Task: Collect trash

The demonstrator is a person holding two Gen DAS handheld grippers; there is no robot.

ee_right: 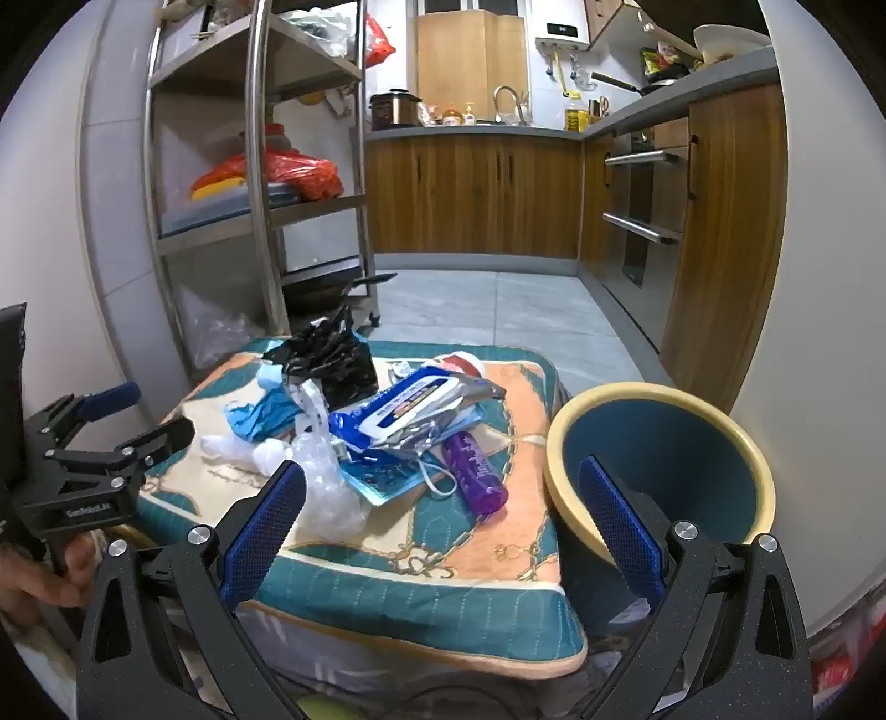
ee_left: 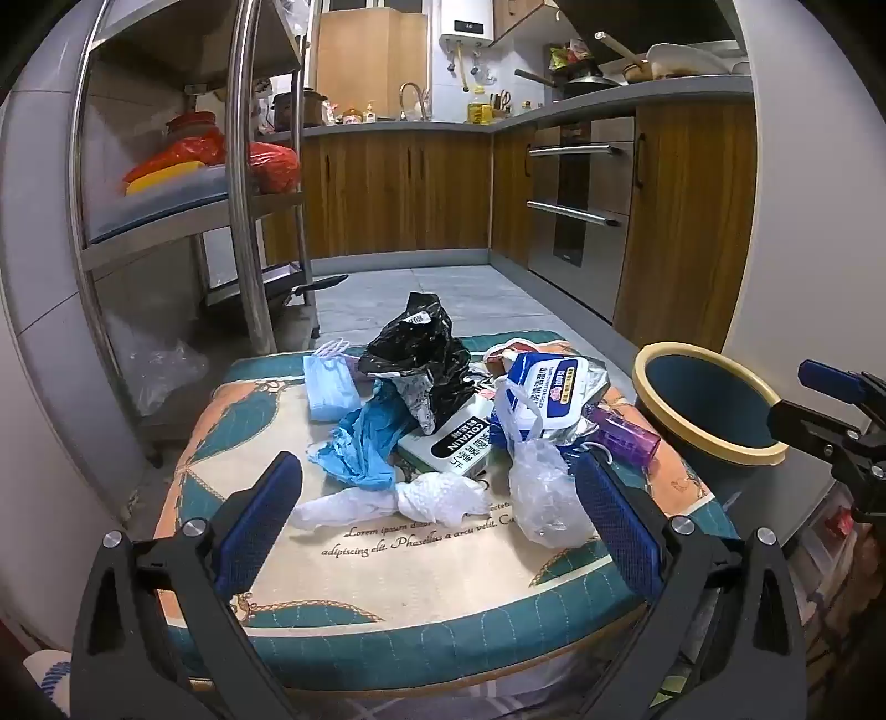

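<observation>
Left wrist view: left gripper (ee_left: 437,515) jaws spread wide, empty, above the desk's (ee_left: 387,598) near edge. Right gripper (ee_right: 443,526) likewise gapes (holding nothing) beside the bin (ee_right: 559,443) off the desk's right edge.

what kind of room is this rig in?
A home kitchen, most likely: wood-fronted base cabinets under a grey countertop, a curved metal sink faucet, a white wall-mounted water heater, and a stainless steel storage rack.

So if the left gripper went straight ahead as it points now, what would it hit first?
Probably the white crumpled bag lying on the cushion between the open fingers of the left gripper, with the clear bag close beside; depth is uncertain.
</observation>
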